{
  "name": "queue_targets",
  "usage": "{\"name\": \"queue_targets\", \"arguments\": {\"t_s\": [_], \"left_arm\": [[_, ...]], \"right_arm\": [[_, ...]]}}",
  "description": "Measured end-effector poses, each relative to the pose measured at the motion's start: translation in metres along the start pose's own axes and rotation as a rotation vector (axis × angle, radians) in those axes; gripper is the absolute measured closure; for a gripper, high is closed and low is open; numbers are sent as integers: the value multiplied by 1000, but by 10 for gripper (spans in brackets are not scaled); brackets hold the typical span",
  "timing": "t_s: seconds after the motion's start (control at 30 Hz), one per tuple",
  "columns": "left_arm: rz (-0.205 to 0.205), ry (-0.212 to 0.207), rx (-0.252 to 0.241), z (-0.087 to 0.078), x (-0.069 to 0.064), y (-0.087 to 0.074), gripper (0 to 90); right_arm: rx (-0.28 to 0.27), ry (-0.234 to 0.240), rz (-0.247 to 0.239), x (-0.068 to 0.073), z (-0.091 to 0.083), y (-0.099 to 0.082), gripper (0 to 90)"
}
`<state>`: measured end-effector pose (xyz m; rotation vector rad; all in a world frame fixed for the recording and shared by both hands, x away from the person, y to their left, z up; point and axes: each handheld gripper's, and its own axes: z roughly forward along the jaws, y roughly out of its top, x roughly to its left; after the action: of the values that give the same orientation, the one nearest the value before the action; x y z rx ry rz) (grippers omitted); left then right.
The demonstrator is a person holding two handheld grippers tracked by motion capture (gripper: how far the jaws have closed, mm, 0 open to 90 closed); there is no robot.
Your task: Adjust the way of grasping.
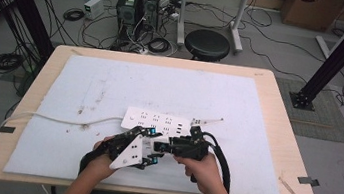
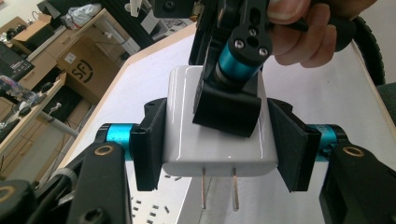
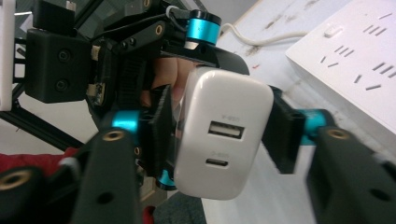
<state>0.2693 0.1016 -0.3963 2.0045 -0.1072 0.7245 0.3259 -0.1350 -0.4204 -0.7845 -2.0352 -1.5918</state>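
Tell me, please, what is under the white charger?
Under the white charger, its two metal prongs hang free above the white power strip and the foam mat. The black jaws cover its sides.

A charger [image 2: 219,135] sits between both grippers, before the power strip [image 1: 159,121].

high view overhead, gripper views close, sharing charger [image 2: 217,130]
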Motion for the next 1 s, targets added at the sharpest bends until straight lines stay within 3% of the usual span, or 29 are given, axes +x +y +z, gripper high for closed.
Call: {"name": "queue_targets", "arguments": {"t_s": [0.33, 0.4, 0.47, 0.67, 0.77, 0.8, 0.9, 1.0], "left_arm": [[24, 0, 10, 2, -1, 2, 420], [11, -4, 13, 3, 1, 2, 409], [-32, 25, 17, 4, 3, 1, 312], [-78, 21, -2, -3, 8, 3, 207], [-83, 33, -7, -7, 11, 5, 189], [-101, 50, -5, -13, 15, 8, 188], [-99, 62, -29, -25, 19, 14, 181], [-167, 56, -47, -37, 25, 15, 181]], "right_arm": [[-13, 30, 48, -2, -2, -1, 613], [-14, 34, 57, -2, -3, -1, 625], [-12, 24, 46, -2, -3, 0, 630], [-22, -14, 30, -1, -11, 1, 631], [-24, -29, 20, 1, -14, 1, 631], [-35, -44, 10, 3, -17, 0, 631], [-46, -65, -7, 7, -25, 3, 630], [-64, -96, -29, 9, -35, 6, 631]]}}
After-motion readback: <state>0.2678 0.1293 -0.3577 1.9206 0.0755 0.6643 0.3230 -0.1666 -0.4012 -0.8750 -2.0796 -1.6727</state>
